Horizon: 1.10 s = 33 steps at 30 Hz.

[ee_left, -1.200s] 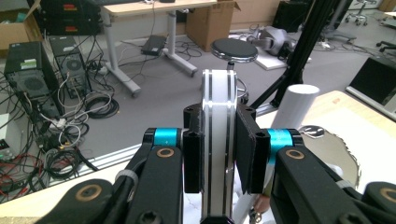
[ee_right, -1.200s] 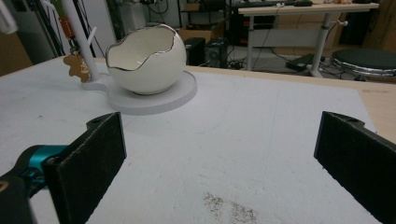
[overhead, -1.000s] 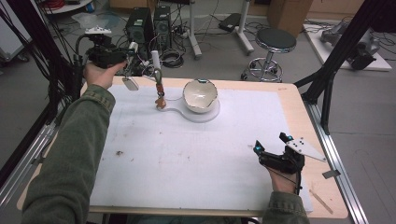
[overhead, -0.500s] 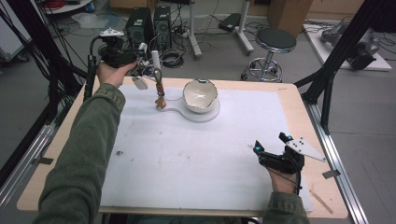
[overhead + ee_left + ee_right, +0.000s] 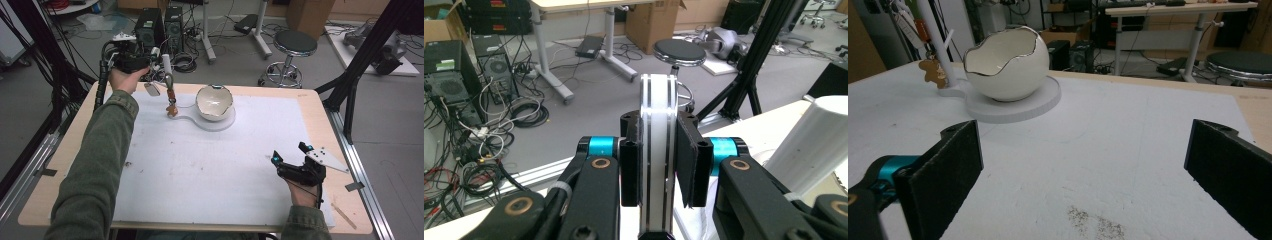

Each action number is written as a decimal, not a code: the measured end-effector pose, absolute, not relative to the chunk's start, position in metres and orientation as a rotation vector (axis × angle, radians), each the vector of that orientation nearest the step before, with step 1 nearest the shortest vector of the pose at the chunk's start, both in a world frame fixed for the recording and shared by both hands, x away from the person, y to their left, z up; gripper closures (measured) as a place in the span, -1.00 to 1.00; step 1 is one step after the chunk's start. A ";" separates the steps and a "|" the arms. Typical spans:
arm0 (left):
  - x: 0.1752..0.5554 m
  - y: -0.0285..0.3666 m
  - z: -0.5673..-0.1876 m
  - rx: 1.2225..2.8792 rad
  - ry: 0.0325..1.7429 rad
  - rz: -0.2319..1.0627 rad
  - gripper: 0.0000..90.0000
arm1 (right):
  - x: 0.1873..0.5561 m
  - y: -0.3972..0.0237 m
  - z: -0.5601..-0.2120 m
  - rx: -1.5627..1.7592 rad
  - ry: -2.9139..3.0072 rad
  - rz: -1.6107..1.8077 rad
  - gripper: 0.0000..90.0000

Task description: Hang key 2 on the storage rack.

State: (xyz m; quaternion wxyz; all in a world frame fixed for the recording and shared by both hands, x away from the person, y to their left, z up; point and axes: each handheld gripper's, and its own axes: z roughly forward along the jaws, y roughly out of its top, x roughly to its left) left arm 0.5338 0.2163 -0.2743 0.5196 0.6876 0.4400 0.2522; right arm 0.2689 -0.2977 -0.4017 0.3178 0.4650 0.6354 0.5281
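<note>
White disc [image 5: 655,150] in left tongs [image 5: 658,165] (edge-on)

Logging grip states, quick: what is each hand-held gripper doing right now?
Left hand-held gripper: shut on a flat white piece.
Right hand-held gripper: open, holding nothing.

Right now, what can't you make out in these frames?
- Flat white piece in the left gripper: left gripper view, lower end hidden by the jaws.
- Brown tag on the white stand: high view, too small to identify.
- Bowl contents: right gripper view, wall hides the bottom.
</note>
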 end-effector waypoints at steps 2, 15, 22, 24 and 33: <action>0.534 0.216 -0.275 1.647 1.061 0.607 0.65 | 0.269 -0.298 -0.402 1.225 1.672 1.391 -0.98; 0.535 0.210 -0.276 1.598 1.083 0.581 0.65 | 0.269 -0.298 -0.402 1.224 1.672 1.386 -0.98; 0.535 0.206 -0.277 1.588 1.087 0.551 0.65 | 0.268 -0.299 -0.402 1.225 1.666 1.389 -0.98; 0.535 0.206 -0.276 1.585 1.085 0.555 0.65 | 0.269 -0.299 -0.402 1.224 1.665 1.387 -0.98; 0.534 0.203 -0.276 1.570 1.094 0.522 0.65 | 0.269 -0.298 -0.402 1.230 1.667 1.389 -0.98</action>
